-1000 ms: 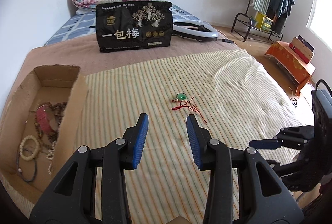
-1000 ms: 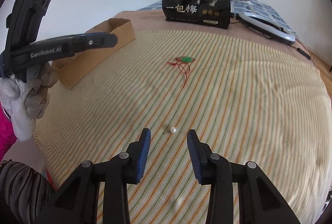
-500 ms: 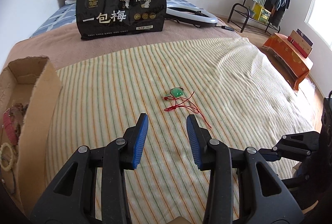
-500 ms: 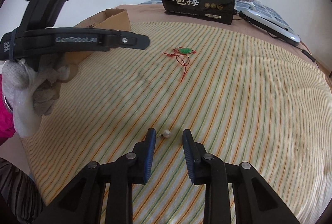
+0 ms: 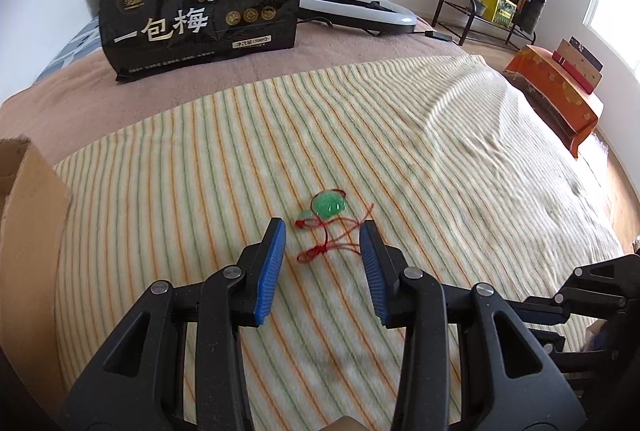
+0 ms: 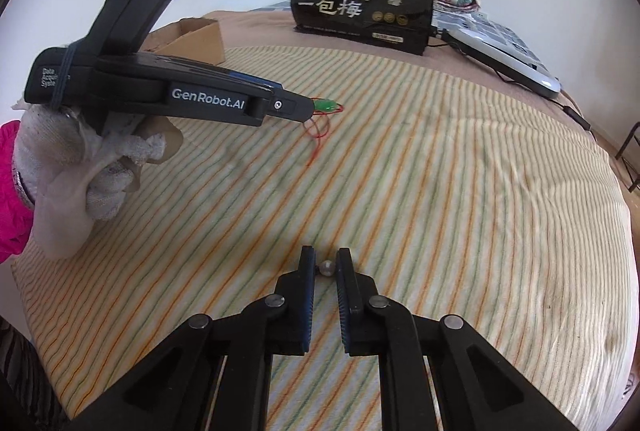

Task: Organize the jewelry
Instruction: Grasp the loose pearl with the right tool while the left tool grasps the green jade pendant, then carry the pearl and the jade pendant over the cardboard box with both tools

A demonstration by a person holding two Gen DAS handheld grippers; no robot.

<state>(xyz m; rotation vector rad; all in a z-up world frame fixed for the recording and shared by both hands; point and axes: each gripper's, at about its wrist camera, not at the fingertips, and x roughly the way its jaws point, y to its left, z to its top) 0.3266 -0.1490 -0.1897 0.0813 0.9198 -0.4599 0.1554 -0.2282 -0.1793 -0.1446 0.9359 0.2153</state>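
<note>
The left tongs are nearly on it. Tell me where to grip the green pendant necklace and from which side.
Grip the red cord at its bunched knot, coming from above. The green pendant lies flat on the striped blanket, giving little edge, while the knotted cord sits between the open left tongs.

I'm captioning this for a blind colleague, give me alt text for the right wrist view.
The right gripper is shut on a small white pearl bead on a striped blanket. Farther back, the left gripper, held by a gloved hand, reaches toward a green pendant on red cord, with a cardboard box behind.
</note>
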